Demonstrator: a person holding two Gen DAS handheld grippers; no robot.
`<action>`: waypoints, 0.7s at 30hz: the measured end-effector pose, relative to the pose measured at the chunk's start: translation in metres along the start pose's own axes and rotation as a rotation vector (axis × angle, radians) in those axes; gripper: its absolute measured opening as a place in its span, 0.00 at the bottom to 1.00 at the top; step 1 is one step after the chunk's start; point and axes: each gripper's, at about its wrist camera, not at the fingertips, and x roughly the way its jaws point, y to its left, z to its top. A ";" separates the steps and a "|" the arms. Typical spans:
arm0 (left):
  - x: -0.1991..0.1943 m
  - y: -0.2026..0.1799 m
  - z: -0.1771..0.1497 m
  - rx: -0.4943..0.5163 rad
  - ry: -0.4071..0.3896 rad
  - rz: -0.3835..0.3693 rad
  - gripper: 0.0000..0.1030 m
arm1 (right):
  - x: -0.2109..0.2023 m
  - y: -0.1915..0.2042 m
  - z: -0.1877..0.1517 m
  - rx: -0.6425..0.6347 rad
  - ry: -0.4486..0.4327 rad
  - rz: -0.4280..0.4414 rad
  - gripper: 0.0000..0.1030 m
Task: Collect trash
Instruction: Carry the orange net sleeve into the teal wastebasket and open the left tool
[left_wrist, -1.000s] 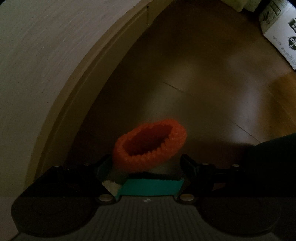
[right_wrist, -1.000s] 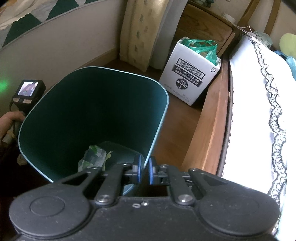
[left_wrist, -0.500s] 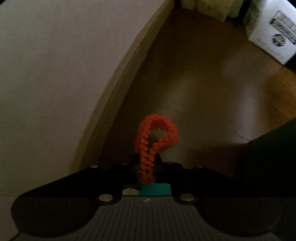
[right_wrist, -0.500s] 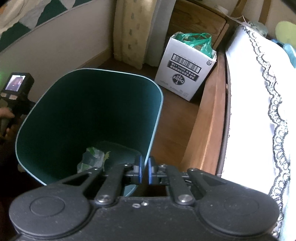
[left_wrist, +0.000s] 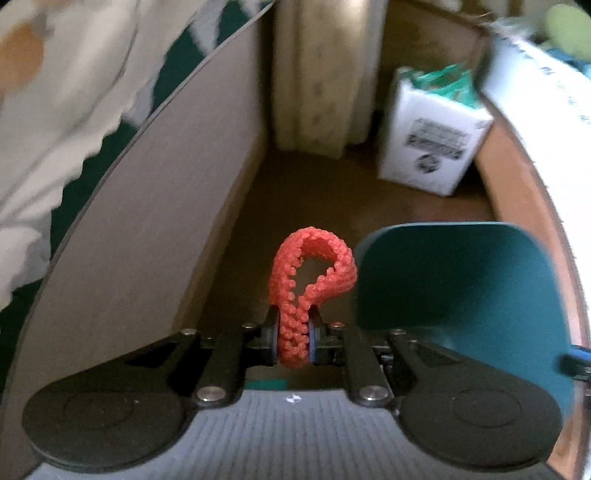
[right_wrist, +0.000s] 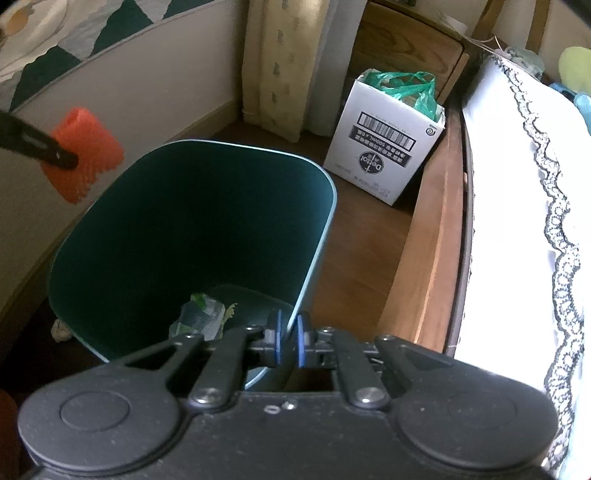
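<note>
My left tool is clenched on the orange foam net sleeve, squeezing its lower end flat between the pads while the rest loops open above them. In the right wrist view that sleeve hangs in the air just beyond the far left corner of the teal bin, above its rim and not over the opening. My right tool is clenched on the near wall of the bin, one pad inside and one outside. At the bottom of the bin lies a crumpled green-and-white wrapper. Beyond the bin, on the wooden floor, stands a white cardboard box stuffed with a green plastic bag.
</note>
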 end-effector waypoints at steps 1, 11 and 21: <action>-0.005 -0.008 0.005 0.005 -0.003 -0.019 0.13 | -0.001 0.002 0.000 -0.004 -0.002 -0.003 0.07; -0.005 -0.089 -0.017 0.159 0.063 -0.079 0.13 | -0.007 0.007 -0.005 -0.021 -0.020 -0.002 0.07; 0.023 -0.110 -0.038 0.202 0.154 -0.046 0.14 | -0.010 0.014 -0.007 -0.073 -0.043 -0.008 0.08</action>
